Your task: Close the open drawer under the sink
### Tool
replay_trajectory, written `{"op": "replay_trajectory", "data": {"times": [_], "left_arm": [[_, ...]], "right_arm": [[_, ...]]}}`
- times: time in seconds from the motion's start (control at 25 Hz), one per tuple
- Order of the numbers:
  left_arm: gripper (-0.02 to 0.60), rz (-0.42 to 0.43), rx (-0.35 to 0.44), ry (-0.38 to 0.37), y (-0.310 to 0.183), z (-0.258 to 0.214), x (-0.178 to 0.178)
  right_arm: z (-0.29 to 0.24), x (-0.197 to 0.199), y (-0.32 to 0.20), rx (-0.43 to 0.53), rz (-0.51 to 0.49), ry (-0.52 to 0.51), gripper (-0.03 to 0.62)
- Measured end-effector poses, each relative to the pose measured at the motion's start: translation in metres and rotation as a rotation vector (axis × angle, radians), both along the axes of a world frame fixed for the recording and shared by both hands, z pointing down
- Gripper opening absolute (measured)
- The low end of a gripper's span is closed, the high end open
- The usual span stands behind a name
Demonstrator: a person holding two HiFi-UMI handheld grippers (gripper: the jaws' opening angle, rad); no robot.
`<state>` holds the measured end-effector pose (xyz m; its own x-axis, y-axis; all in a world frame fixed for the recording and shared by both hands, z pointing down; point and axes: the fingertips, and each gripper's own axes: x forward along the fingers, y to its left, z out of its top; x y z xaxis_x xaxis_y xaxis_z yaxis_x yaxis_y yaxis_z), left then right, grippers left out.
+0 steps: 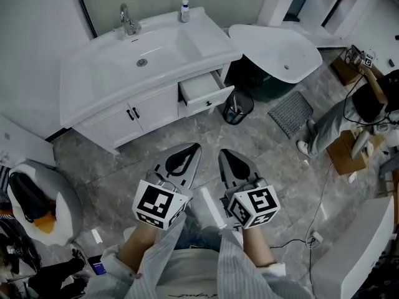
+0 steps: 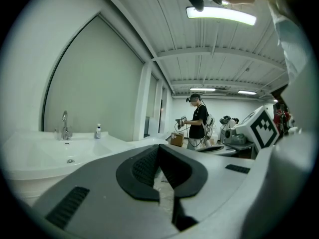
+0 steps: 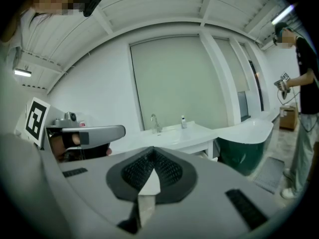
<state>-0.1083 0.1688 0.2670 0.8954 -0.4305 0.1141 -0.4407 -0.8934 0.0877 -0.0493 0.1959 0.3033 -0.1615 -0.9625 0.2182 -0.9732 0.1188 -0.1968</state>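
The white vanity (image 1: 118, 114) stands against the far wall with a basin (image 1: 140, 58) and a faucet (image 1: 128, 20). Its right-hand drawer (image 1: 206, 91) is pulled out and seems empty; the two cabinet doors to its left are closed. My left gripper (image 1: 194, 147) and right gripper (image 1: 223, 152) hover side by side over the floor, well short of the drawer. Both are shut and hold nothing. In the left gripper view the left gripper (image 2: 157, 149) has its jaws together, with the basin (image 2: 45, 156) beyond. The right gripper view shows the right gripper (image 3: 151, 152) shut, facing the vanity (image 3: 182, 133).
A black waste bin (image 1: 238, 106) stands on the floor just right of the drawer. A dark-sided bathtub (image 1: 280, 55) and a grey mat (image 1: 290, 112) lie further right. A person (image 1: 346, 120) sits at the right. A soap bottle (image 1: 184, 10) stands on the counter. A cable (image 1: 315, 220) trails across the floor.
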Motion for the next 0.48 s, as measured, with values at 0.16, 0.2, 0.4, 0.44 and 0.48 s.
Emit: {"op": "replay_trajectory", "data": {"times": [0.16,0.2,0.4,0.44,0.48], "left_arm": [[0.015,0.008,-0.008,-0.002,-0.019,0.004,-0.003],[0.015,0.009,-0.011,0.0,-0.023,0.005,-0.004],[0.015,0.012,-0.024,0.004,-0.036,0.009,-0.004],[0.015,0.011,-0.026,0.005,-0.039,0.01,-0.004],[0.015,0.009,-0.028,0.006,-0.043,0.011,-0.003]], "right_arm": [[0.003,0.001,-0.018,-0.008,0.019,0.0,0.009],[0.004,0.001,-0.021,-0.012,0.022,0.001,0.009],[0.009,0.005,-0.034,-0.034,0.037,-0.005,0.009],[0.01,0.007,-0.037,-0.036,0.039,-0.006,0.009],[0.011,0.008,-0.041,-0.039,0.039,-0.007,0.009]]}}
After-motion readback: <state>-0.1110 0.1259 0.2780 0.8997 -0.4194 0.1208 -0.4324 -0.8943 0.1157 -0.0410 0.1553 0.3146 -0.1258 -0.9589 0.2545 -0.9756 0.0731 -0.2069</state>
